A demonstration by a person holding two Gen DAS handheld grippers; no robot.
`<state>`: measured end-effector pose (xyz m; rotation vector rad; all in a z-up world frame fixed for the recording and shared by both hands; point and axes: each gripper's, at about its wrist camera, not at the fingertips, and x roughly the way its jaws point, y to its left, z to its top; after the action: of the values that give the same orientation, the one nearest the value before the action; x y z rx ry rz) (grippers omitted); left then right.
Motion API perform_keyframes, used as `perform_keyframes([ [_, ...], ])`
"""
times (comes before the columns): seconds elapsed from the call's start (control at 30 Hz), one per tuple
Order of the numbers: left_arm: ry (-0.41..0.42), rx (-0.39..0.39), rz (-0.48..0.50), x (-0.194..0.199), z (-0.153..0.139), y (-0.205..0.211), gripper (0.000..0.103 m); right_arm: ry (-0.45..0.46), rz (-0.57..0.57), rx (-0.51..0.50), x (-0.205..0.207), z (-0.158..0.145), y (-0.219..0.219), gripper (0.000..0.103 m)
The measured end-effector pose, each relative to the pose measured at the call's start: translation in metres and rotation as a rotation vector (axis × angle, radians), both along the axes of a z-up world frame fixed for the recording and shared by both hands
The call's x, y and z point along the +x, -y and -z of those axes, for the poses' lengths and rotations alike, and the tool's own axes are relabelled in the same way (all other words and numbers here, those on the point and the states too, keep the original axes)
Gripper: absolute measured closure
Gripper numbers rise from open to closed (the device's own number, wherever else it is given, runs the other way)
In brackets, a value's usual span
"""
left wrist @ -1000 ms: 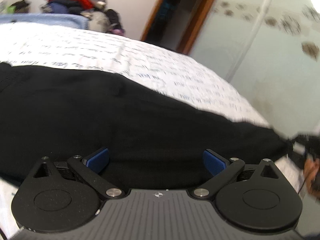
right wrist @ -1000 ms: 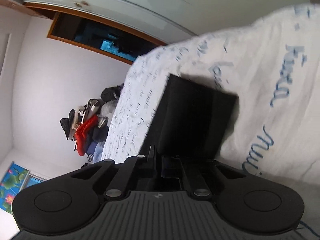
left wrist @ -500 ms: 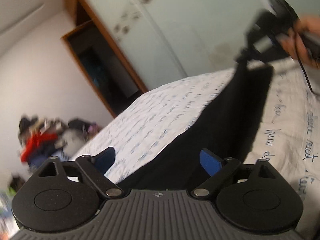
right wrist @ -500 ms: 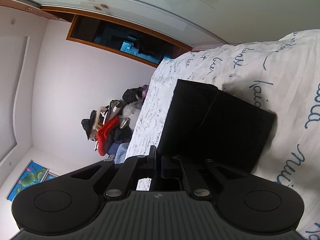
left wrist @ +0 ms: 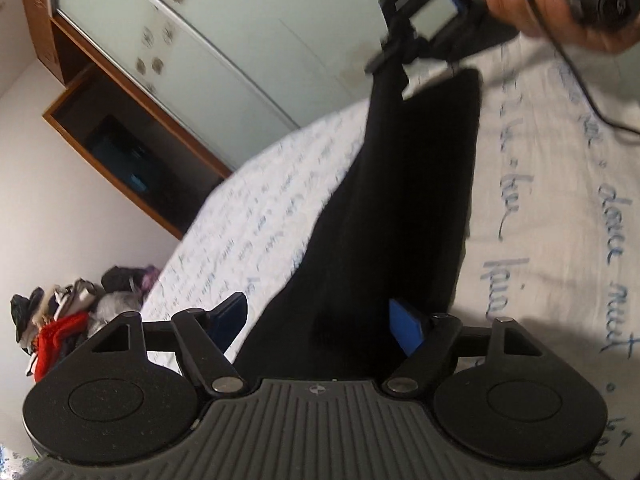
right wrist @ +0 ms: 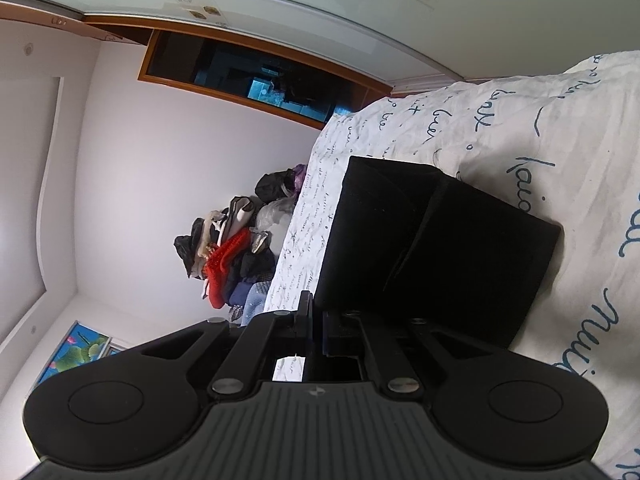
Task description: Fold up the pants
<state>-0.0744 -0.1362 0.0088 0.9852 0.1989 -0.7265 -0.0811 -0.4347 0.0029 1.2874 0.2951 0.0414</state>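
Note:
Black pants lie stretched on a white bedsheet with blue writing. In the left wrist view my left gripper is open, its blue pads on either side of the near end of the cloth, not closed on it. The right gripper shows at the top of that view, held by a hand, pinching the far end of the pants and lifting it. In the right wrist view my right gripper is shut on an edge of the black pants, which lie folded over on the bed.
A pile of clothes with a red garment sits by the far side of the bed. A wardrobe with frosted sliding doors and a wood-framed doorway stand beyond the bed. A cable hangs from the right hand.
The left gripper has swung round from facing the pants side-on to looking along their length. The right gripper has lifted its end of the pants higher. The cloth now runs between the left fingers.

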Motion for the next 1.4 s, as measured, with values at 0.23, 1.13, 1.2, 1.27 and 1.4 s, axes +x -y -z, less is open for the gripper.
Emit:
perform_keyframes([
  [0.23,-0.005,0.059,0.04,-0.01,0.004,-0.016,0.023,0.008,0.001,0.006,0.001,0.005,0.0,0.099],
  [1.13,-0.77,-0.291,-0.152,0.064,-0.052,-0.087,0.061,-0.164,0.152,-0.038,-0.069,0.017,0.044,0.094],
  [1.2,-0.81,-0.37,-0.182,0.068,-0.058,-0.104,0.056,-0.181,0.181,-0.122,-0.069,0.002,0.048,0.094],
  [1.27,-0.814,-0.417,-0.225,0.073,-0.059,-0.118,0.05,-0.168,0.165,-0.121,-0.066,-0.005,0.053,0.094],
  [1.4,-0.841,-0.458,-0.338,0.091,-0.052,-0.133,0.05,-0.206,0.075,-0.207,-0.039,-0.018,0.066,0.093],
])
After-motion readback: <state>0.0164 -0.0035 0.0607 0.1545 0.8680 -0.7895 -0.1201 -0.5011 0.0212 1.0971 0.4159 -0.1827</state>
